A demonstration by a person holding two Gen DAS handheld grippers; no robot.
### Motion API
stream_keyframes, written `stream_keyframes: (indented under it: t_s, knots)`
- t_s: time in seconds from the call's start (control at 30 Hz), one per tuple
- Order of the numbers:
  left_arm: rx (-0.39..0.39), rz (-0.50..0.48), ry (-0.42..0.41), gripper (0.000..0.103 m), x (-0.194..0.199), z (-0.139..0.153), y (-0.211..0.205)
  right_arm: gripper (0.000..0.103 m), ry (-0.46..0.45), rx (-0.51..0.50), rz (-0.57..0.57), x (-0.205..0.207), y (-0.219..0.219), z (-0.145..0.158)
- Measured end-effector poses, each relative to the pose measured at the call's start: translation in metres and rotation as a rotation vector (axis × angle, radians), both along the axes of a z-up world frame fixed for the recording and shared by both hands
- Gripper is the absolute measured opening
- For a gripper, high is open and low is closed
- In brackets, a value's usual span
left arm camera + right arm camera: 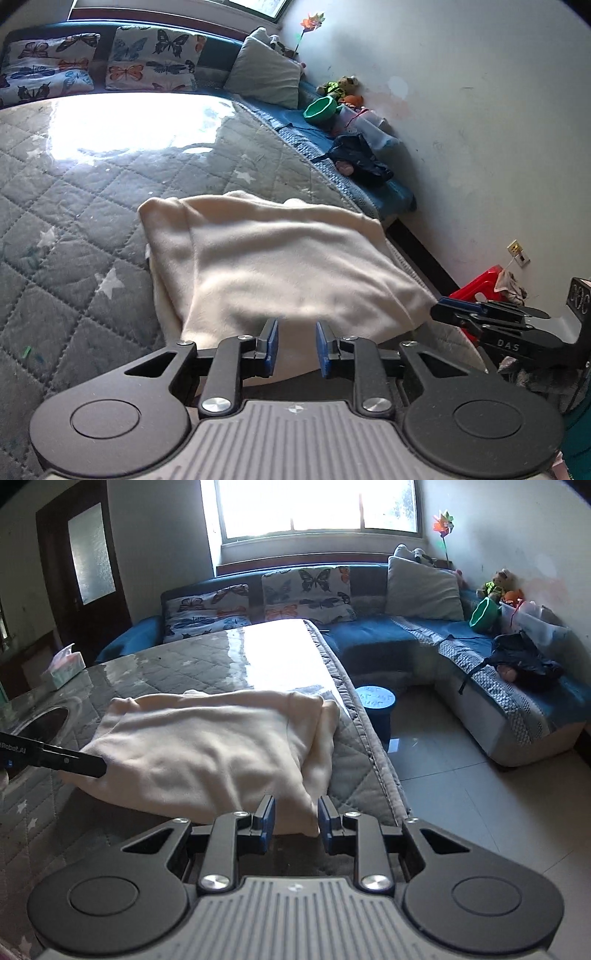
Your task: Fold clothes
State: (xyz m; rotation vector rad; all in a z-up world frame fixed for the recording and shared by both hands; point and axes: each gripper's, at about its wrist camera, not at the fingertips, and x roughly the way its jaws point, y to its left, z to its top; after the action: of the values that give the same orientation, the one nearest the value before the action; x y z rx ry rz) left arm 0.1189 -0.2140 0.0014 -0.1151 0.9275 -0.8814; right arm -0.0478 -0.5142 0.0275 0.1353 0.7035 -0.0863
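Left wrist view. The left gripper (296,345) sits at 6 o'clock with its blue pads (272,343) spread apart and nothing between them; the near hem of the cream garment (273,258) lies just beyond the tips. The garment is folded into a rough rectangle on the quilted table (74,221), running from centre toward 3 o'clock, close to the table's right edge. At 3 to 4 o'clock the right gripper (448,312) enters side-on, at the garment's near right corner; from this angle whether it is spread or closed cannot be told. A sofa (314,129) with butterfly cushions (151,59) fills 11 to 2 o'clock.

Right wrist view. The right gripper (296,823) at 6 o'clock is likewise spread and empty, its pads (268,821) flanking the garment's (207,746) near right corner without pinching it. The left gripper (98,766) comes in at 9 o'clock, its tip touching the garment's left edge. A second layer shows along the right side at 2 to 3 o'clock, so at least one fold appears made. A blue stool (376,699) stands on the floor past the table (166,664) edge.

Judged step: between folds, both grippers lined up on the near hem. The next move likely calls for closing on the two near corners through all layers, then lifting and carrying them toward 12 o'clock evenly, lest the soft fleece slip or skew.
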Motion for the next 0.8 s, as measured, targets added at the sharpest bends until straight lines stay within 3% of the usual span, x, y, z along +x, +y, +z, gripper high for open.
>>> stream_keyframes:
  t_s: [0.13,0.2,0.27,0.5,0.63,0.73,0.8]
  knots:
    - [0.005,0.009,0.013,0.024,0.002,-0.006,0.002,0.023,0.007,0.002,-0.011,0.003,-0.003,-0.010]
    - [0.007,0.007,0.016,0.024,0.002,-0.007,0.002,0.008,0.012,0.009,-0.011,0.004,-0.003,-0.014]
    - [0.013,0.009,0.024,0.022,0.003,-0.010,0.002,0.007,0.006,-0.011,-0.020,0.003,-0.002,-0.013]
    - [0.009,0.003,0.037,0.021,0.005,-0.013,0.006,0.009,0.017,-0.022,-0.036,0.002,-0.004,-0.016]
    - [0.009,0.002,0.040,0.021,0.005,-0.012,0.006,0.009,-0.034,-0.009,-0.050,0.000,0.000,0.000]
    - [0.009,0.001,0.039,0.021,0.005,-0.012,0.007,0.014,-0.073,-0.062,0.004,0.005,0.019,0.009]
    - [0.008,0.003,0.045,0.021,0.004,-0.011,0.008,0.018,-0.074,-0.153,-0.038,0.007,0.027,0.013]
